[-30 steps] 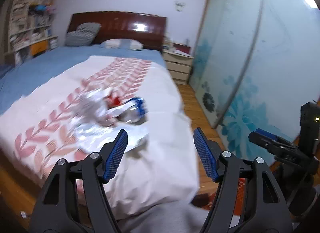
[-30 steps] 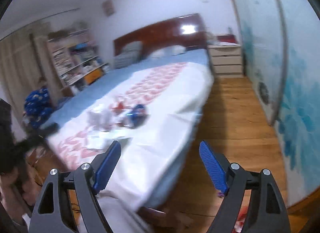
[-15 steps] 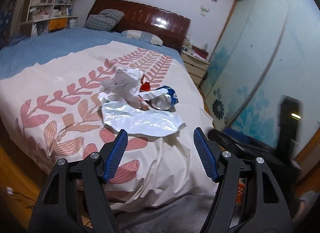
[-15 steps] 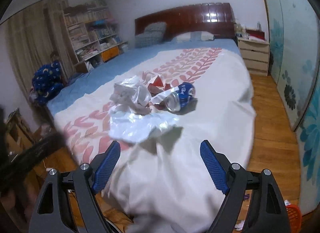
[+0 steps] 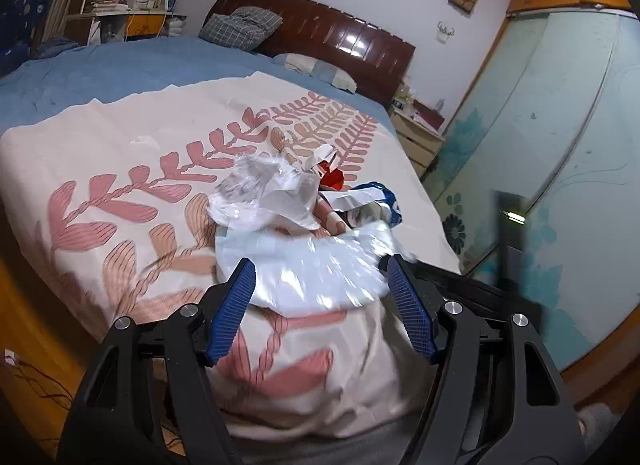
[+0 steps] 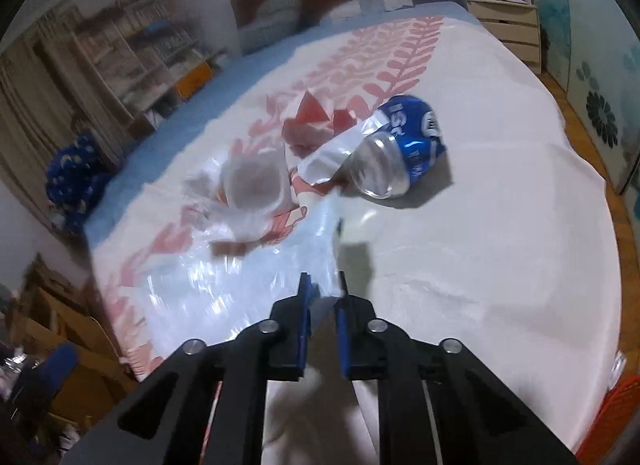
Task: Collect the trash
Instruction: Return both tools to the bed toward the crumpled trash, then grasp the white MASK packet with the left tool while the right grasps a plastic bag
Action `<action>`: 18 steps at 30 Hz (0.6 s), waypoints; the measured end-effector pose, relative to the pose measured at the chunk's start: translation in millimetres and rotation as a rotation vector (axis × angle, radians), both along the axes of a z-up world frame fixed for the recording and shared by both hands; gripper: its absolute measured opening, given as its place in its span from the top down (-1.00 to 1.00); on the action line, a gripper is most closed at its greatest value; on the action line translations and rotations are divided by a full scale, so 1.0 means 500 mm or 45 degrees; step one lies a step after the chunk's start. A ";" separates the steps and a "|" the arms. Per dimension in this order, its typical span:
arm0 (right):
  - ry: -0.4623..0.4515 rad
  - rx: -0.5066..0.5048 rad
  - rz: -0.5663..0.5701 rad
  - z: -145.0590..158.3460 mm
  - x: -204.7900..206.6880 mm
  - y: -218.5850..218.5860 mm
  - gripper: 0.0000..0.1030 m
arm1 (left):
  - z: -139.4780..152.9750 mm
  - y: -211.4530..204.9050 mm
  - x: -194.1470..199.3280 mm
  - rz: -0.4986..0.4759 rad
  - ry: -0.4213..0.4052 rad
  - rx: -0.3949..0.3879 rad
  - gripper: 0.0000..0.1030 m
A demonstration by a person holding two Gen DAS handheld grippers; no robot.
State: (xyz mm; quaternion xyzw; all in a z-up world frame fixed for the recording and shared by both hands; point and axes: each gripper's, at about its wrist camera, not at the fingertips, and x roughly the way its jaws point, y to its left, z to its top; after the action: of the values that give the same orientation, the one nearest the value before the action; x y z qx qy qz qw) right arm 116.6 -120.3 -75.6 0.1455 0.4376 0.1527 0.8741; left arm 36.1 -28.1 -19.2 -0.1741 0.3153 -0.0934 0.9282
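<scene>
- Clear, glinting plastic — a flat bag (image 6: 240, 289) lies low in the right wrist frame, at the near edge of the bed (image 6: 500, 225), and the right tongs (image 6: 322, 289) are pressed almost together on its edge, pinching the film as far as I can judge through the blur.
- The left tongs (image 5: 320, 285) are spread wide and hold nothing; in the left wrist frame the same bag (image 5: 312, 265) sits between their blue pads (image 5: 236, 305), centre and slightly low.
- The rest of the trash lies just behind the bag: a crumpled white wrapper (image 5: 264, 193) at mid-frame, a crushed blue can (image 6: 400, 149) right of centre in the right wrist view with a silvery strip (image 6: 340, 153) against it, and red scraps (image 6: 312, 113) above those.
- The step in hand, I'd say, is opening the bag so the litter can go in — barely begun.
- To do it well: keep the right pinch on one layer only, or the mouth won't part. The left tongs should take the opposite lip, not the sheet beneath.
- Lift gently; the film is thin and slippery, and the wrapper resting on its far edge may slide off or drag along.
- The can looks likely to roll toward the bed's edge if the cover is tugged.
</scene>
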 end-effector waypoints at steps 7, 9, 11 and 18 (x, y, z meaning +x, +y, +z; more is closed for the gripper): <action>-0.129 -0.007 -0.005 0.064 -0.129 -0.089 0.76 | -0.021 0.014 0.105 0.054 0.061 0.017 -0.41; -0.146 -0.029 0.009 0.076 -0.162 -0.103 0.76 | -0.023 0.011 0.144 0.060 0.064 0.082 -0.45; -0.156 -0.046 0.020 0.077 -0.172 -0.107 0.76 | -0.029 0.004 0.178 0.052 0.059 0.174 -0.49; -0.094 -0.059 0.044 0.058 -0.149 -0.106 0.76 | -0.126 0.029 0.304 0.005 0.197 0.421 -0.49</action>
State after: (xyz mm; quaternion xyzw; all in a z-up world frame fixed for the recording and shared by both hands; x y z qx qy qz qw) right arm 42.3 -173.2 -46.8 0.1120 0.4110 0.1630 0.8899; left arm 188.1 -13.4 -82.1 -0.0265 0.3964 -0.0247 0.9174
